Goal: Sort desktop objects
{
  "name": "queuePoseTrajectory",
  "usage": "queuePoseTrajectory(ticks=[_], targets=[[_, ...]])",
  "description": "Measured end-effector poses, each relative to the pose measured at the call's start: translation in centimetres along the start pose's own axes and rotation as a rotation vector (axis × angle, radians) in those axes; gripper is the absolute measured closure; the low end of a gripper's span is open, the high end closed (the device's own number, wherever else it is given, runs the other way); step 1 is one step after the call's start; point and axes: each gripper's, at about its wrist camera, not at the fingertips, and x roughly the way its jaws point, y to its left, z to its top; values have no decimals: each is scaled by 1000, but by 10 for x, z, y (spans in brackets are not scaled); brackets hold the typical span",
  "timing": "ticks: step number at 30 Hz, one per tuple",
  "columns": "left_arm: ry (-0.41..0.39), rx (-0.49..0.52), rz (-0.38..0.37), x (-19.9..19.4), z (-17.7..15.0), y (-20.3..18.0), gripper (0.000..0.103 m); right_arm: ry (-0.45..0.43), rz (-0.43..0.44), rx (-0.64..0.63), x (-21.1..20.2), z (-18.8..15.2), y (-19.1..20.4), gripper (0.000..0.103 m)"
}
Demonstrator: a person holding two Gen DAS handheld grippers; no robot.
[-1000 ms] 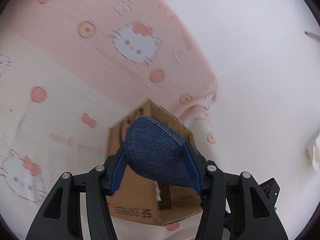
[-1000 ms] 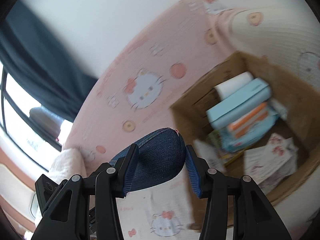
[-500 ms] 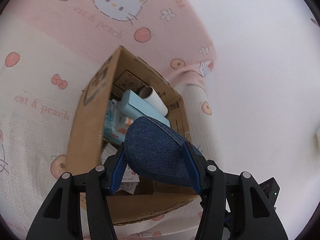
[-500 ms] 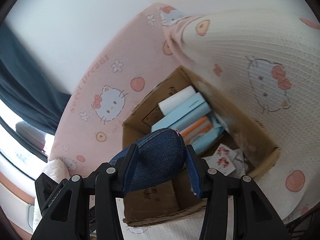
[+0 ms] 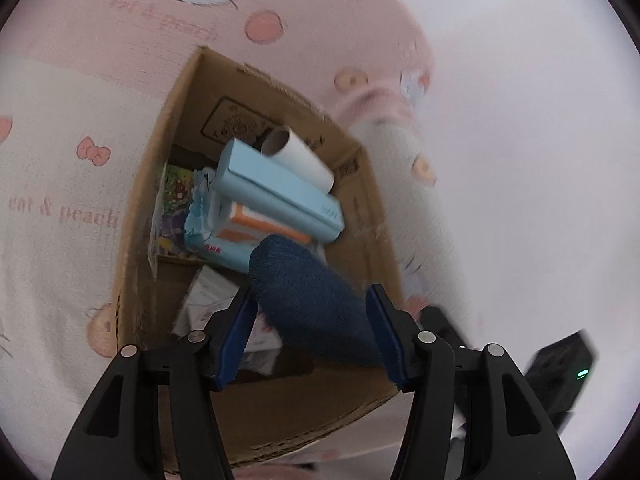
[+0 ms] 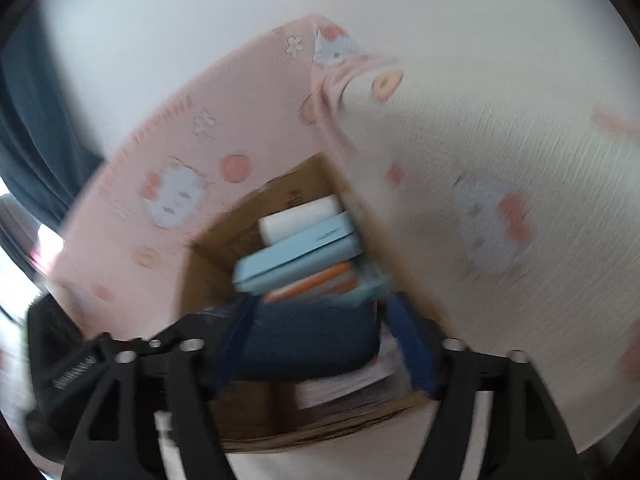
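Denim pouch (image 5: 308, 300) hangs over the open cardboard box (image 5: 168, 184), between both grippers. Left gripper (image 5: 310, 336) fingers look spread, with a gap on one side; the right gripper (image 6: 320, 344) fingers also stand apart. Pouch seems soft and light, best taken at its ends.

Dark blue denim pouch (image 5: 308, 292), brown cardboard box (image 5: 280, 420), pale blue carton (image 5: 276, 192), pink cat-print blanket (image 5: 120, 32).

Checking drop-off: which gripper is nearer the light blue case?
Right, seemingly: right gripper sits just short of the light blue case; left gripper hangs farther back over the cardboard box.
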Motion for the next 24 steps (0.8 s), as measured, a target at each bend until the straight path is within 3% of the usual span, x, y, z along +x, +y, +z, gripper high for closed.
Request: queuePoseTrajectory(ticks=[2, 7, 12, 16, 20, 24], targets=[[3, 1, 4, -1, 0, -1, 39, -25, 6, -34, -6, 2, 2, 9], [16, -1, 13, -1, 2, -4, 37, -15, 45, -5, -12, 9, -3, 9], [26, -10, 21, 0, 5, -6, 35, 18, 26, -11, -7, 10, -3, 9], [37, 15, 50, -5, 4, -10, 26, 44, 43, 12, -6, 8, -2, 9], [3, 223, 176, -20, -1, -31, 26, 54, 49, 14, -13, 5, 5, 9], [-122, 514, 374, -47, -18, -60, 26, 51, 50, -13, -28, -1, 21, 9]])
